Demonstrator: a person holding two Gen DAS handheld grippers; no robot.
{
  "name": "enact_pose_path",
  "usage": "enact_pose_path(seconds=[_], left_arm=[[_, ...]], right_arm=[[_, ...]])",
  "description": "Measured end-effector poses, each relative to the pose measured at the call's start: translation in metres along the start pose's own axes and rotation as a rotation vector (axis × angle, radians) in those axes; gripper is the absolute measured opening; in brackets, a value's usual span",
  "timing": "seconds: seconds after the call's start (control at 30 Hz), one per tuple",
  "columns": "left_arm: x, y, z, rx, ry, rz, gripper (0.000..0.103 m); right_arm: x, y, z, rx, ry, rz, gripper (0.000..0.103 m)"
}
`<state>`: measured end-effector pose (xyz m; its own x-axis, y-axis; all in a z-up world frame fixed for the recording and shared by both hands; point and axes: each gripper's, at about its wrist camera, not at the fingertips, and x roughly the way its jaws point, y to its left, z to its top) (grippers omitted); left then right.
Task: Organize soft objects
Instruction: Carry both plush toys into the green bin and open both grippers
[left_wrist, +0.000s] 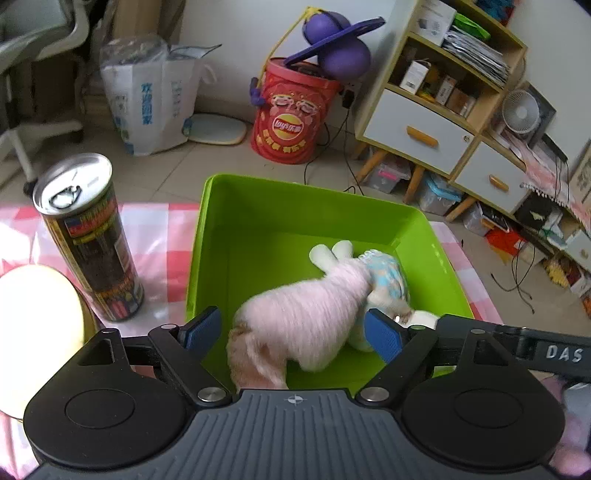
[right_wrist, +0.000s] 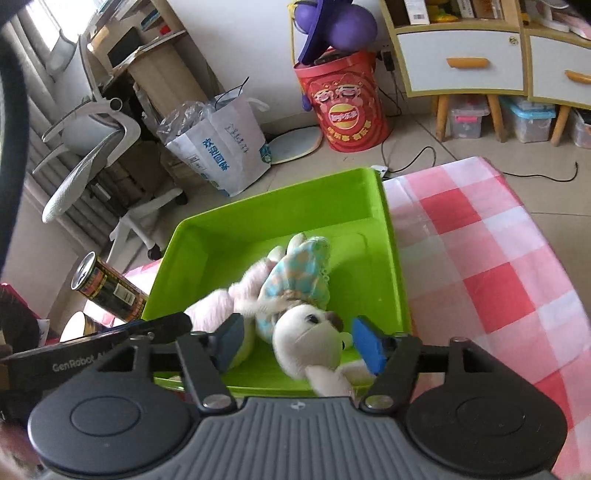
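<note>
Both claws gape wide, gripping nothing. The left claw (left_wrist: 291, 332) and right claw (right_wrist: 295, 341) straddle plush toys at lower centre. The pink plush (left_wrist: 306, 317) and white plush doll (right_wrist: 306, 343) lie in the green bin (left_wrist: 295, 218).

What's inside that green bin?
The green bin holds a pink plush toy and a white plush in a blue dress. Anything beneath them is hidden.

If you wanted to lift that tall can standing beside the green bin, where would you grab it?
Probably around the middle of the can, coming in level from the side facing away from the green bin. It stands upright with straight round walls, and the bin crowds its other side.
</note>
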<state>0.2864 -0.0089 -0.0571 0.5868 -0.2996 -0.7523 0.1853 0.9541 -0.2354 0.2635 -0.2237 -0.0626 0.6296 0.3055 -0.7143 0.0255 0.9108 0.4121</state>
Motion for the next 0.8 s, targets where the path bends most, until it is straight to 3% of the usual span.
enact_pose_path(seconds=[0.4,0.67,0.8], left_arm=[[-0.057,-0.021,-0.025,0.058,-0.04,0.013,0.096],[-0.104,-0.021,-0.051,0.066,-0.063,0.053,0.097],[-0.122,-0.018,-0.068,0.055,-0.068,0.07,0.097]], right_arm=[[-0.081,0.011,-0.018,-0.045,-0.046,-0.09,0.066],[-0.112,0.03,-0.054,-0.126,-0.049,-0.141,0.07],[-0.125,0.037,-0.072,-0.128,-0.039,-0.124,0.071]])
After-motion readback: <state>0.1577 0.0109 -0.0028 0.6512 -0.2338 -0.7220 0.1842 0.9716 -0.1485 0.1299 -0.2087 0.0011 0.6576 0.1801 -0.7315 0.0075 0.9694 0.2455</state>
